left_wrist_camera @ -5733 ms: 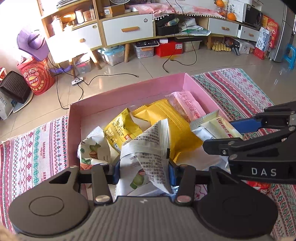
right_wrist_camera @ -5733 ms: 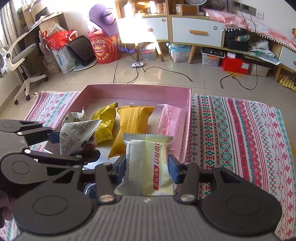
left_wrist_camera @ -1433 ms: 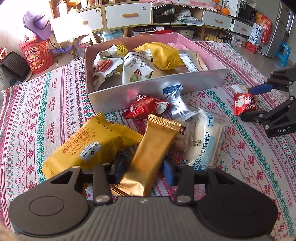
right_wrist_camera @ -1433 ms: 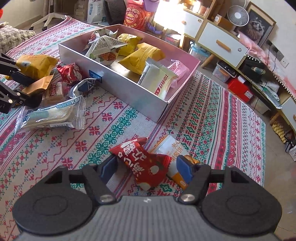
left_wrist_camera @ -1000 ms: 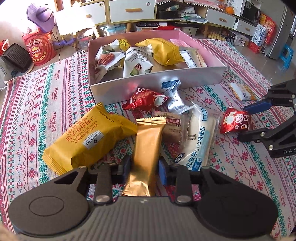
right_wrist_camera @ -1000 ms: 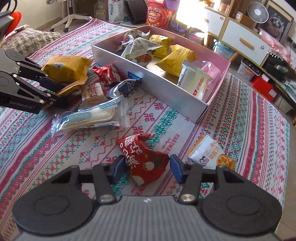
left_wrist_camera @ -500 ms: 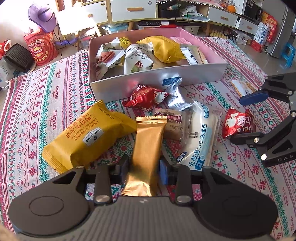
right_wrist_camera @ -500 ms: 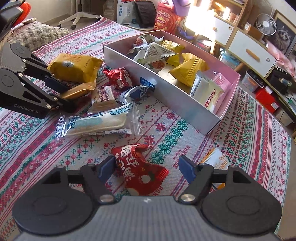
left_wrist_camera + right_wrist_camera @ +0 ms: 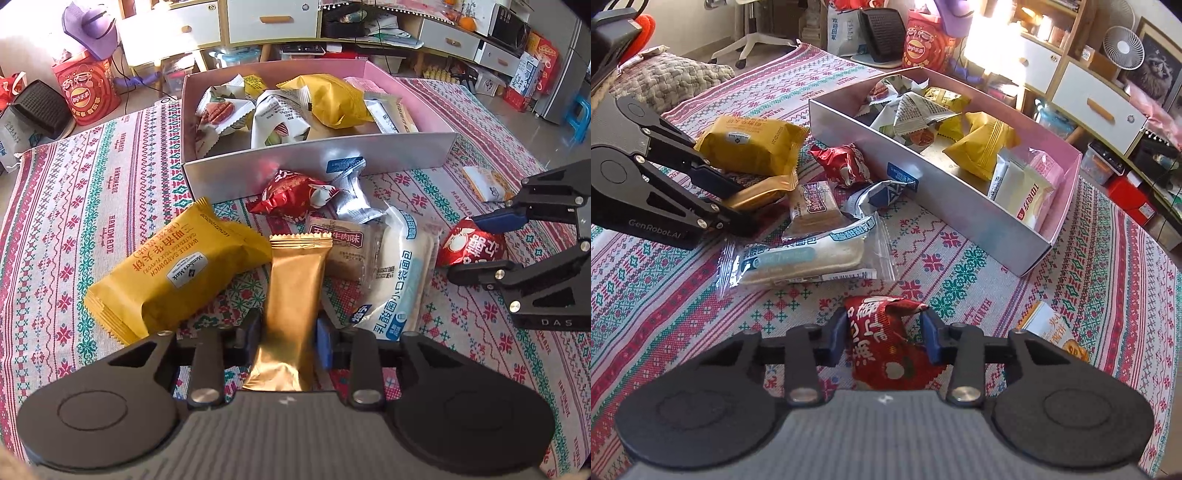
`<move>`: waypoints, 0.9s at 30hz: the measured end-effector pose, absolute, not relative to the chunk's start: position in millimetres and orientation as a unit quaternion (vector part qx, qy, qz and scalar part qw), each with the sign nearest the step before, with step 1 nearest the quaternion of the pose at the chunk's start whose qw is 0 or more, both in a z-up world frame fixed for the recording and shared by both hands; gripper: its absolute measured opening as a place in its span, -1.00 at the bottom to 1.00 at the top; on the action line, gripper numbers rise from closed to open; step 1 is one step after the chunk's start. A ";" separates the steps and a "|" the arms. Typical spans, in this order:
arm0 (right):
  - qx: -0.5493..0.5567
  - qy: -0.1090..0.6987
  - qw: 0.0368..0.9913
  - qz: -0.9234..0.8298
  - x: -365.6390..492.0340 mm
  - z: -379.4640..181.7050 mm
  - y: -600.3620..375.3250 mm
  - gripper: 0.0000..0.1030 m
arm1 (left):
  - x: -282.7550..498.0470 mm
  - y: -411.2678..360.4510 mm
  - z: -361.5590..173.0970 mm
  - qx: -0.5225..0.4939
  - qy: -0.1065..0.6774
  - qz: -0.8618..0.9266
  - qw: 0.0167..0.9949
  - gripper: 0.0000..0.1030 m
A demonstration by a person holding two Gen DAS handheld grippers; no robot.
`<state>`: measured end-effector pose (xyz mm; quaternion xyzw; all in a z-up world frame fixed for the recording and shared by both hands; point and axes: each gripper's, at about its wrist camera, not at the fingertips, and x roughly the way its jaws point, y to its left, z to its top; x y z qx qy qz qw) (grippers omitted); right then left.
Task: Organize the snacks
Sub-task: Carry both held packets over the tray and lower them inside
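While the left gripper [image 9: 288,328] fingers pinch the gold wafer bar [image 9: 291,299], closing right gripper [image 9: 884,332] fingers on red candy packet [image 9: 886,339].

The left gripper [image 9: 288,332] sits at the bottom centre of its own view, pointing steeply downward, jaws closing. The right gripper [image 9: 884,332] also sits bottom centre in its view, angled down, jaws closing.
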<state>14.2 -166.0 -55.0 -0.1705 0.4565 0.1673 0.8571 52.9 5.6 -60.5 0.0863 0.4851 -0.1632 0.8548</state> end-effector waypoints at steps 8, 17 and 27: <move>-0.149 0.462 0.860 0.157 14.5 -49.6 -170.5 -0.38 | 52.0 5.0 -53.8 0.079 0.488 -0.167 0.853 -0.39; -0.124 0.472 0.860 0.151 16.3 -46.1 -172.9 -0.42 | 51.6 7.5 -48.3 0.075 0.492 -0.170 0.850 -0.57; -0.103 0.487 0.856 0.142 20.0 -56.6 -178.4 -0.30 | 52.2 3.0 -62.3 0.097 0.501 -0.163 0.844 -0.48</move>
